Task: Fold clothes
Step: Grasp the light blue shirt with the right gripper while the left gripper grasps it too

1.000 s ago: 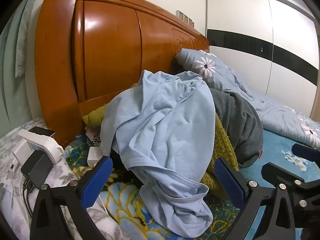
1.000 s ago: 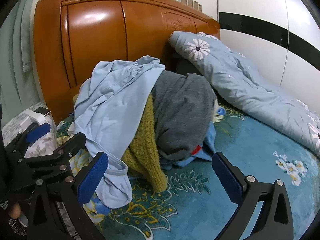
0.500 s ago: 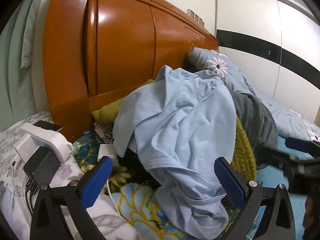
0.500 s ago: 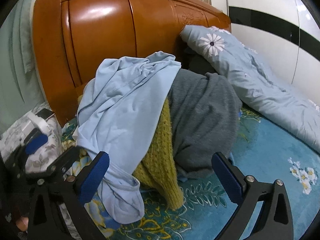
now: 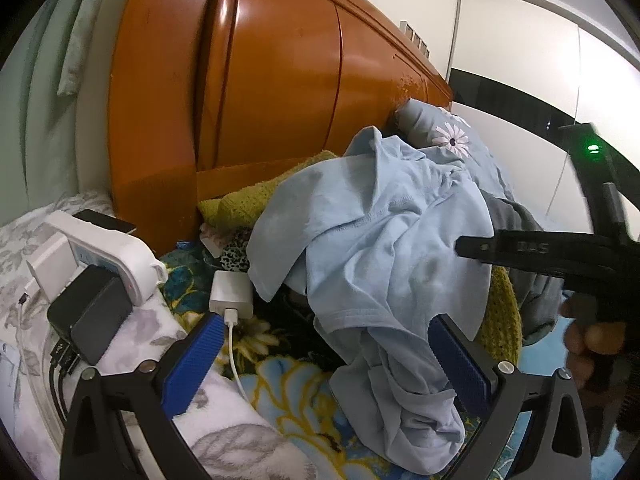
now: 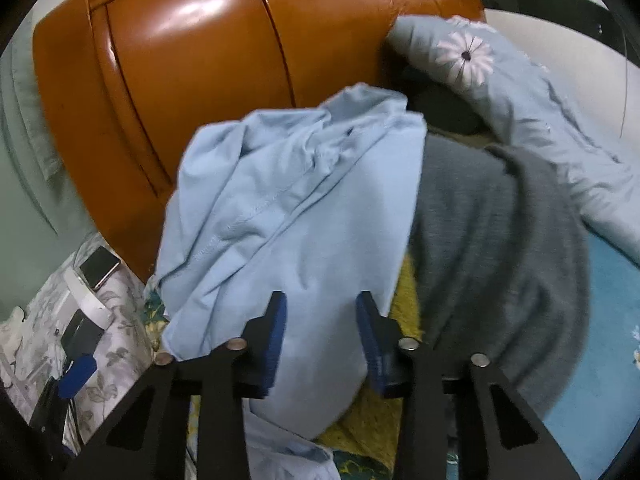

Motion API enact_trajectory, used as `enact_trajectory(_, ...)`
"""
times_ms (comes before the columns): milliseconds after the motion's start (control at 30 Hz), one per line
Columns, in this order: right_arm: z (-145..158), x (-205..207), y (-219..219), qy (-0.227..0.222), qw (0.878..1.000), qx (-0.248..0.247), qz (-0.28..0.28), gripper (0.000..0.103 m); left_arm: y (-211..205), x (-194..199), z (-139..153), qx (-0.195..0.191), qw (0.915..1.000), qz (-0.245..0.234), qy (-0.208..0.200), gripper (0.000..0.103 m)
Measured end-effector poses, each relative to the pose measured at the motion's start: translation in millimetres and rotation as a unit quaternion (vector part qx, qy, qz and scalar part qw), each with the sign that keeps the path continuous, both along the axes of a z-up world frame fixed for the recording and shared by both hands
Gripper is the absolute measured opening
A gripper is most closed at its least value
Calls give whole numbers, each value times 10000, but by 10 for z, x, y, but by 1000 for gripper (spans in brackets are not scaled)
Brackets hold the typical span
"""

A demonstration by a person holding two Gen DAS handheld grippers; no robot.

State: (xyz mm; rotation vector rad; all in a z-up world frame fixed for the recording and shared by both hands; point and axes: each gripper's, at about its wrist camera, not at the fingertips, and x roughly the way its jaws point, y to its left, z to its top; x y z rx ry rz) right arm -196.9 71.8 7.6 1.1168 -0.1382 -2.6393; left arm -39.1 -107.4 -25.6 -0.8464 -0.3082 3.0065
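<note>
Crumpled light-blue cotton shirt (image 6: 296, 216) drapes over the clothes heap by the orange wooden headboard (image 6: 192, 64). Right gripper (image 6: 320, 332) nearer, jaws closing with shirt fabric between them. Left gripper (image 5: 324, 356) wide, shirt hem hanging between its fingers, ungripped.

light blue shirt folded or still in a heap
Not folded: the light blue shirt lies crumpled over the clothes pile, creased, with its lower part bunched on the bedspread.
</note>
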Motion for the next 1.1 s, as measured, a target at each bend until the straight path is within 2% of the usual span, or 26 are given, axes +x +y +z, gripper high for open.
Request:
enact_trajectory(167,-37,54,48,-158,9991,-379,-56,32,-38,25,-4,76,10000,-26,27,103)
enact_trajectory(267,-21,294,-74,30,9987,-290,418,33,-90,37,13,196,9998,8,46,103)
enact_trajectory(367,-192,493,-274,0,9948,26,1023,33,-147,87,59,251,9996,24,128,103)
enact_trajectory(433,-315,548,-380,-56,9912,219,1307,36,-205,125,93,293,9993,93,193,103)
enact_trajectory(500,-415,599,-517,-146,9879,304,1516,46,-255,152,116,350,9990,151,231,103)
enact_trajectory(667,-532,604,-878,81,9839,1071,1427,49,-288,169,113,390,9989,208,155,103)
enact_trajectory(800,-531,602,-928,314,9848,1326,1078,48,-327,205,126,460,9985,252,140,103)
enact_trajectory(867,-510,599,-911,299,9871,1229,979,48,-341,233,146,513,9982,250,158,103)
enact_trajectory(933,-547,571,-922,225,9878,1237,918,41,-342,274,187,517,9982,227,200,103)
enact_trajectory(1000,-541,585,-934,197,9880,1252,886,8,-347,310,227,520,9981,225,241,103)
enact_trajectory(1100,-410,637,-772,107,9941,815,713,5,-355,362,285,524,9979,231,303,103)
